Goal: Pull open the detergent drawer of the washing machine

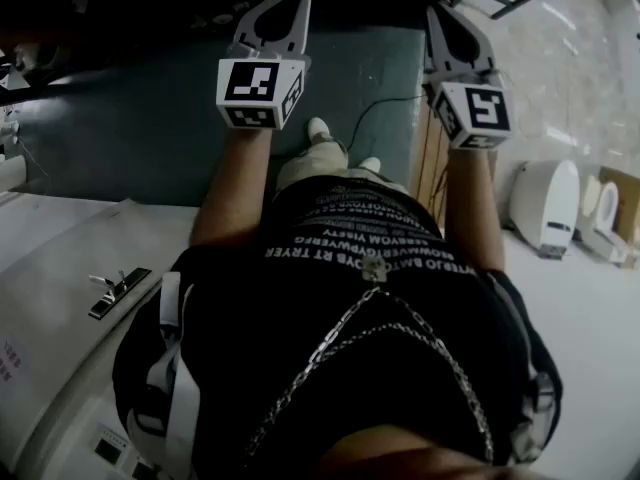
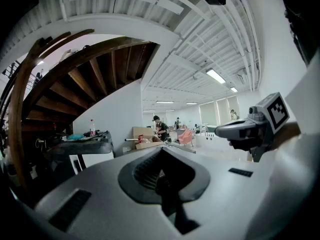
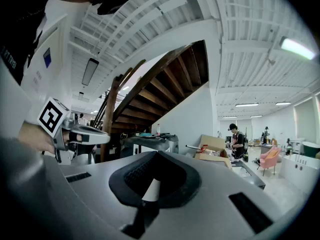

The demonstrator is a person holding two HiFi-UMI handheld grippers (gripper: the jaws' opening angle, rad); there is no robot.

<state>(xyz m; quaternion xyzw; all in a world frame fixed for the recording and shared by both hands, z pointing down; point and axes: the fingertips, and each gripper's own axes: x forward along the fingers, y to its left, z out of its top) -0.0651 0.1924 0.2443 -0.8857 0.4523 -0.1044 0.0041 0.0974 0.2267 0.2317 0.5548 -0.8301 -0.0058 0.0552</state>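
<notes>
Holding left tool [image 1: 283, 18], right tool [image 1: 450, 33] clenched, empty, upper frame; likely washing machine [image 1: 60, 268] lower left untouched; drawer pull pending.

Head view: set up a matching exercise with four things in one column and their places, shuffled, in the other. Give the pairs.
Things:
1. left gripper
2. right gripper
3. white shoes
4. chain

Places:
A. hanging across the black shirt
B. on the dark floor, lower in the picture than the grippers and between them
C. top of the picture, right of centre
D. top of the picture, left of centre

Pairs: 1-D, 2-C, 3-B, 4-A.
</notes>
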